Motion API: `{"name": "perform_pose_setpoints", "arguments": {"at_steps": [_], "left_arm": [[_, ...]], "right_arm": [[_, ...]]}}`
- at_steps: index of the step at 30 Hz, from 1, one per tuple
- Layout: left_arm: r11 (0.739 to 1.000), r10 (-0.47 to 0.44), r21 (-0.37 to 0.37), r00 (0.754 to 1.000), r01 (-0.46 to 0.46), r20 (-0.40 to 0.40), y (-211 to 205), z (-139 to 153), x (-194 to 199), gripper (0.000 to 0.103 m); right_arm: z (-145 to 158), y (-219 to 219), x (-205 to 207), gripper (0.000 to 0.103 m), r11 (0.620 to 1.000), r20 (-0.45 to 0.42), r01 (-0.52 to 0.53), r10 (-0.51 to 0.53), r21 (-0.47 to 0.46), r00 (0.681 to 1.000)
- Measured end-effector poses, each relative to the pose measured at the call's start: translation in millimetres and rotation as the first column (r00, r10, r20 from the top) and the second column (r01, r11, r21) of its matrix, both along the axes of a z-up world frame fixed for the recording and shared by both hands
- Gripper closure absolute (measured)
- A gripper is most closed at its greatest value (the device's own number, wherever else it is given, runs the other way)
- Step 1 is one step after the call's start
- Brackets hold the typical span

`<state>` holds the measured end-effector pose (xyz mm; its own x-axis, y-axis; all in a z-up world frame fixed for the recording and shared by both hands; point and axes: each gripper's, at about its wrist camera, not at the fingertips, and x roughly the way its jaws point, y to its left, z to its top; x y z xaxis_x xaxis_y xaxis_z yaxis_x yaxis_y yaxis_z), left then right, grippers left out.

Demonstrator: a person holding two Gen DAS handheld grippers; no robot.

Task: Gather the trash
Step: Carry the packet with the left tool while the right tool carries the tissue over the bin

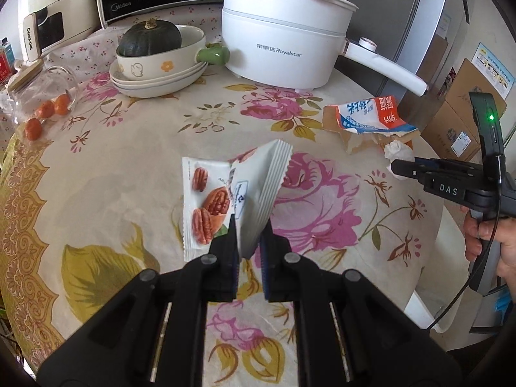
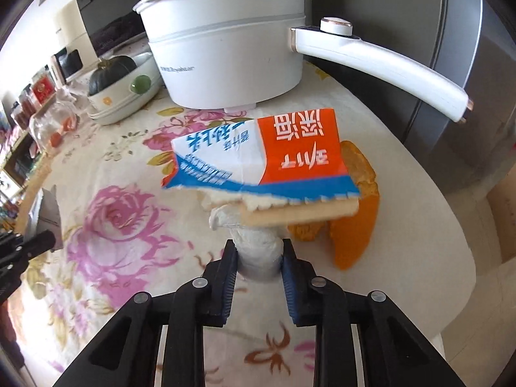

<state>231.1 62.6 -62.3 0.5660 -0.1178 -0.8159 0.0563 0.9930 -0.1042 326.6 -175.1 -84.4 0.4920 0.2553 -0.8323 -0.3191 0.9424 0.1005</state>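
Round table (image 1: pixel 96 167) with floral cloth, crowded at the back by a white Royalstar electric pot (image 1: pixel 283 32), so the trash sits on the open front part. Torn red-blue carton piece (image 2: pixel 258 154) lies near the right edge, beside orange peel (image 2: pixel 351 225). Left gripper (image 1: pixel 250 225) clenched on the pecan snack wrapper (image 1: pixel 232 200), tilted up off the cloth, likely mid-pickup. Right gripper (image 2: pixel 259 251) squeezes the crumpled white tissue (image 2: pixel 254 245) tucked under the carton's edge.
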Motion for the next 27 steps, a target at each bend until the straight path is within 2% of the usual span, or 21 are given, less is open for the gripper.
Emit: {"name": "perform_pose_setpoints", "arguments": {"at_steps": [15, 22, 27], "left_arm": [[0.999, -0.007, -0.048, 0.998, 0.010, 0.056, -31, 45, -78, 0.091], [0.999, -0.031, -0.039, 0.998, 0.034, 0.059, -46, 46, -105, 0.091], [0.990, -0.033, -0.133, 0.998, 0.041, 0.058, -56, 49, -115, 0.091]], "right_arm": [[66, -33, -102, 0.077, 0.999, 0.033, -0.033, 0.032, 0.029, 0.999], [73, -45, -142, 0.077, 0.998, 0.053, -0.047, 0.045, 0.041, 0.998], [70, -58, -160, 0.077, 0.999, 0.012, -0.030, 0.030, 0.031, 0.999]]}}
